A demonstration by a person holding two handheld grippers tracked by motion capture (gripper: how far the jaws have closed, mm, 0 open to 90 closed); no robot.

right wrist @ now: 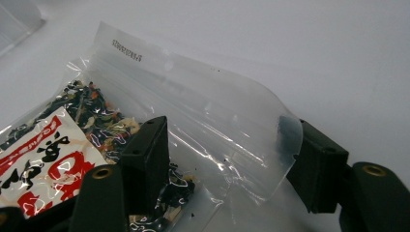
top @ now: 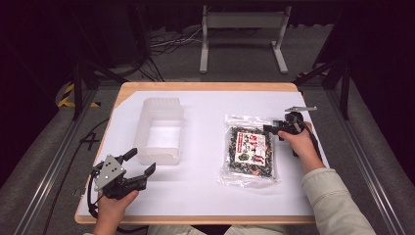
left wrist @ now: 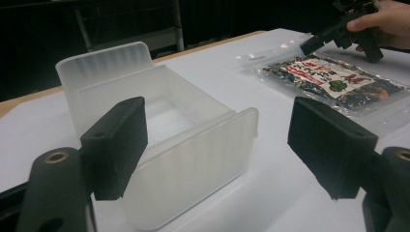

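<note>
High view looking forward and down over the whole white table (top: 205, 196), left gripper view low and close behind the translucent plastic bin (left wrist: 193, 159), right gripper view nearly touching the clear snack bag (right wrist: 203, 121), bag common to all three views

One tub (top: 159, 131), one food bag (top: 250, 152)

Bin (top: 159, 128): translucent white plastic, ribbed walls.
Bag (top: 248, 151): clear film; dark green/black contents w/ orange + pale flecks.
Bag label (top: 252, 147): white, red + black print, green motif.
Table sheet (top: 205, 191): plain white.
Table edge (top: 195, 86): light wood tone.
L gripper (top: 139, 163): black, grey top plate.
R gripper (top: 270, 129): black.
Sleeve (top: 333, 200): beige.
</note>
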